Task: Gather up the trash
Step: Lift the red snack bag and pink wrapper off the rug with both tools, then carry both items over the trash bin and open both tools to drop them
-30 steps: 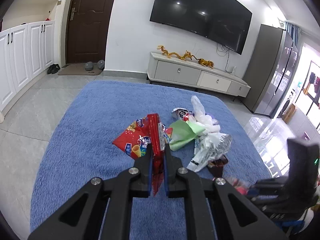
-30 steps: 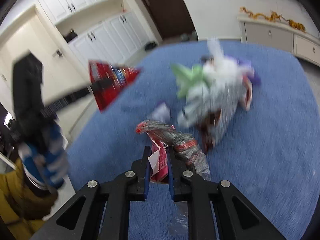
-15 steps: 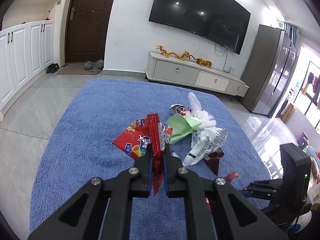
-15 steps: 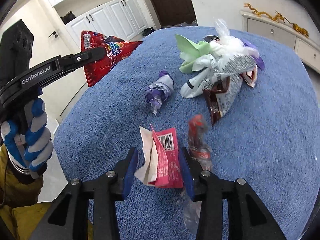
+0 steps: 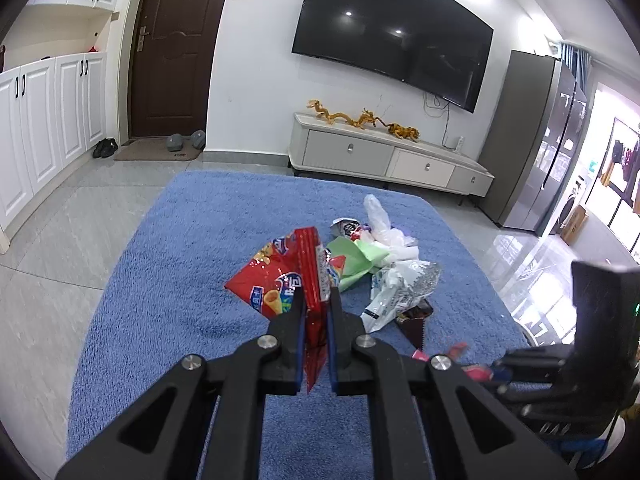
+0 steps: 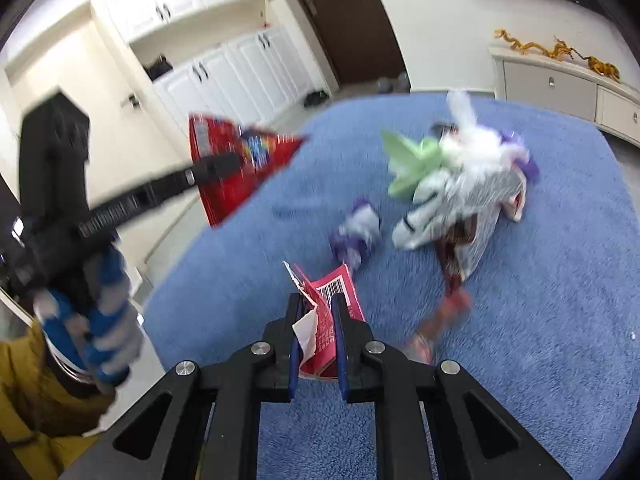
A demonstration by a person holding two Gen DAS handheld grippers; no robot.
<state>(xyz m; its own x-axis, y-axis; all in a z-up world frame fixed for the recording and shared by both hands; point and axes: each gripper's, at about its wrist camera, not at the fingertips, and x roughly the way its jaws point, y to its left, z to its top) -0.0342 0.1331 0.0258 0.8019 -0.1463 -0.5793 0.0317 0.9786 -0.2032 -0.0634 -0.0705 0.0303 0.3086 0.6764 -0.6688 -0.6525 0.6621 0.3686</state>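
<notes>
Your left gripper (image 5: 314, 304) stays clamped on the red snack bag (image 5: 280, 280); your right gripper (image 6: 316, 320), jaws just closing, pinches the pink wrapper (image 6: 332, 300) above the blue rug (image 6: 540, 320) (thin film slips): lift gently.

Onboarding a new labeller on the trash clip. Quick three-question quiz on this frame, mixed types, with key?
1. True or false: the left gripper is shut on a red snack bag.
2. What does the right gripper hold? A) green paper B) pink wrapper with a barcode C) purple wad
3. Fill in: the heap of loose trash lies on a blue ____.

Key
1. True; the bag is pinched between its jaws, seen in both views.
2. B; the pink wrapper sits between jaws that have just been closing.
3. Rug.
</notes>
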